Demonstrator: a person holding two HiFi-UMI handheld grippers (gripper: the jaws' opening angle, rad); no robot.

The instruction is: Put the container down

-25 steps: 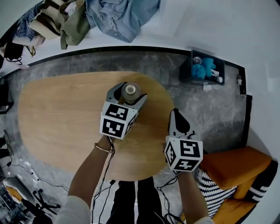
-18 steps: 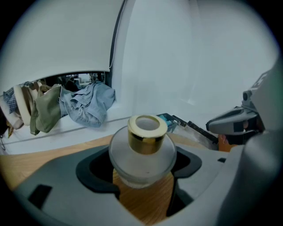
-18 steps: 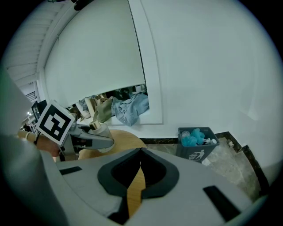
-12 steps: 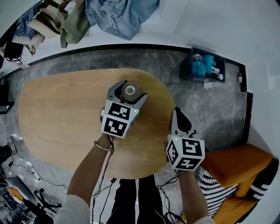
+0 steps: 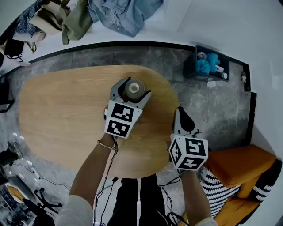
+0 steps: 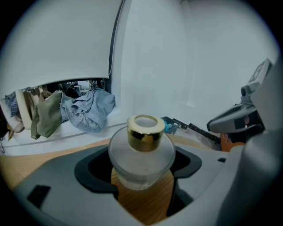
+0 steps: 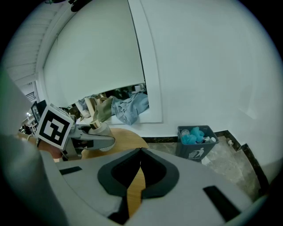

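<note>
Moved: my left gripper (image 5: 134,89) has carried the container (image 6: 141,150) slightly toward 12 o'clock.
Right gripper (image 7: 141,151): nearest, at the table's (image 5: 57,114) 4 o'clock edge, jaws pressed together, empty.
Left gripper: pinching the frosted, gold-capped container over the table.
Bin (image 5: 208,64): 1 o'clock, on the floor.
Clothes (image 5: 119,13): 12 o'clock, farthest.

**Container's base out of sight**

In the head view, the left gripper (image 5: 131,93) and its marker cube cover the frosted glass container with a gold collar (image 5: 134,88) everywhere below its top. In the left gripper view, the container's foot drops behind the grey body under the jaws, so whether it touches the oval wooden table (image 6: 146,201) cannot be told. Beyond the right gripper (image 7: 139,170), the dark bin (image 7: 194,148) holds turquoise items too small to name. Ahead of the left gripper, the blue denim garment (image 5: 124,15) is cut off by the top edge.
</note>
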